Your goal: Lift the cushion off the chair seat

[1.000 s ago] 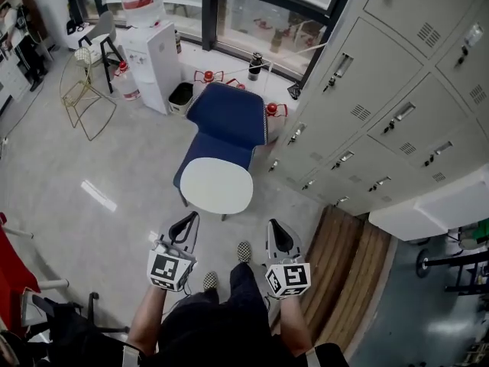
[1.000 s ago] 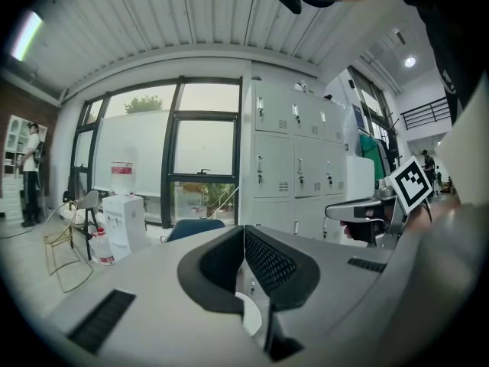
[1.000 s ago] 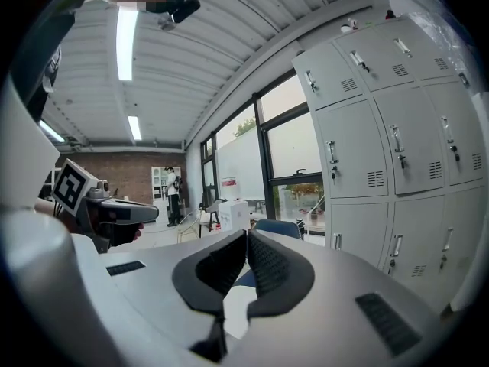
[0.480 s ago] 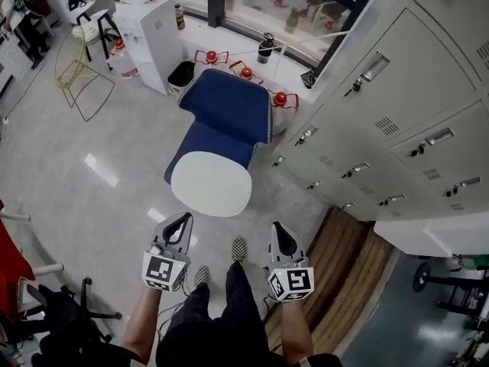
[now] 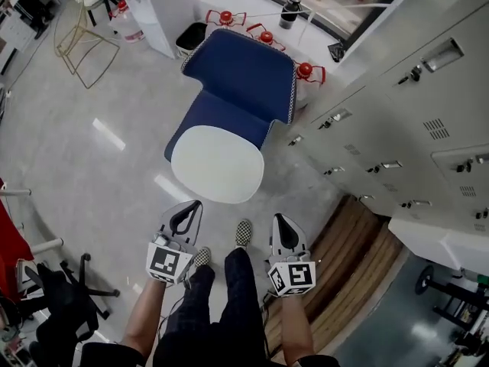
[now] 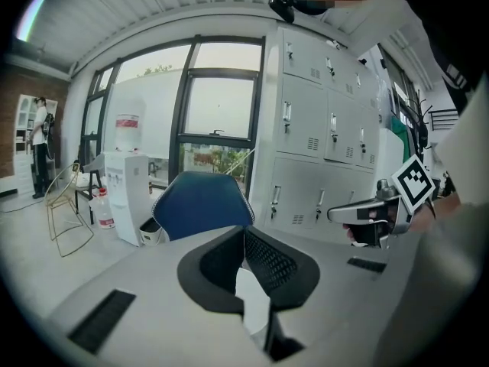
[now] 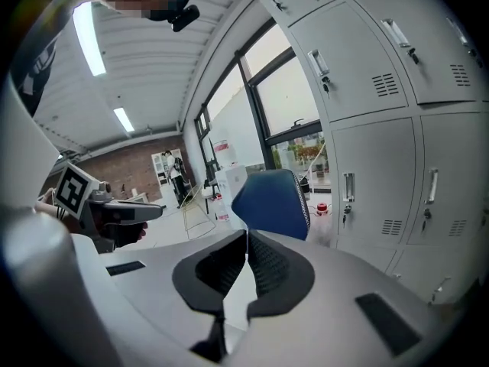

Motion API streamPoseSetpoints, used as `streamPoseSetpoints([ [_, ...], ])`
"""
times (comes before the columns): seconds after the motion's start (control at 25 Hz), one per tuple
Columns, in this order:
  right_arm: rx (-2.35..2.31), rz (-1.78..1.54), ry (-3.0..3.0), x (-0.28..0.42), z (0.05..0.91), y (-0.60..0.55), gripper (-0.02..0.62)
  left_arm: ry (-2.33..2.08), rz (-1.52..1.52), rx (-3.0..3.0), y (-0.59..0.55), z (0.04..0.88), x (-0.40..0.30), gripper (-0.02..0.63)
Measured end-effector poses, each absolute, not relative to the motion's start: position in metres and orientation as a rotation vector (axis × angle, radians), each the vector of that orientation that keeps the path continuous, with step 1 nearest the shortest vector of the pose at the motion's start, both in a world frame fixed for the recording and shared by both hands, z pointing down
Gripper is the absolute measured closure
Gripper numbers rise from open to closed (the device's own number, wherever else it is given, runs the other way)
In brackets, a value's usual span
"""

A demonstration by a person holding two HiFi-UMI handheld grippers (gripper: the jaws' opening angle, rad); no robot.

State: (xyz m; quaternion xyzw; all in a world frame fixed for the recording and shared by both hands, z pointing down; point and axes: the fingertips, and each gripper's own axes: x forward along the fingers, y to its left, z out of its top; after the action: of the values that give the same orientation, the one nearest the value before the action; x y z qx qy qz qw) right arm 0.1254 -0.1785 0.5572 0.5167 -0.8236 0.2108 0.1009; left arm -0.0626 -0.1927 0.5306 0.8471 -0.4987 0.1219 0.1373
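Bare floor (image 5: 84,174) at the frame's left gives open room. My left gripper (image 5: 191,211), clenched and empty, sits just below the lower-left edge of the white oval cushion (image 5: 218,163). The cushion lies on the blue chair (image 5: 244,75) seat at centre, its longer side across the frame. My right gripper (image 5: 280,224), also clenched and empty, sits farther off, lower right. Grey lockers (image 5: 397,128) crowd the right.

We've got the cushion (image 5: 218,163) lying on the chair (image 5: 243,79) seat, dead ahead of the left gripper (image 5: 196,206) and right gripper (image 5: 277,219) (side by side, both short of it), lockers (image 5: 412,90) along the chair's right, bin (image 5: 191,35) and water dispenser (image 5: 166,6) behind its left.
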Motion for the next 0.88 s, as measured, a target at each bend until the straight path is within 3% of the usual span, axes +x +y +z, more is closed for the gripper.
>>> streamPoseSetpoints([
  [0.88,1.457,0.731,-2.359,0.137,0.774,-0.239,0.566,-1.395,0.449,2.356,-0.253,0.742,-0.056,0.588],
])
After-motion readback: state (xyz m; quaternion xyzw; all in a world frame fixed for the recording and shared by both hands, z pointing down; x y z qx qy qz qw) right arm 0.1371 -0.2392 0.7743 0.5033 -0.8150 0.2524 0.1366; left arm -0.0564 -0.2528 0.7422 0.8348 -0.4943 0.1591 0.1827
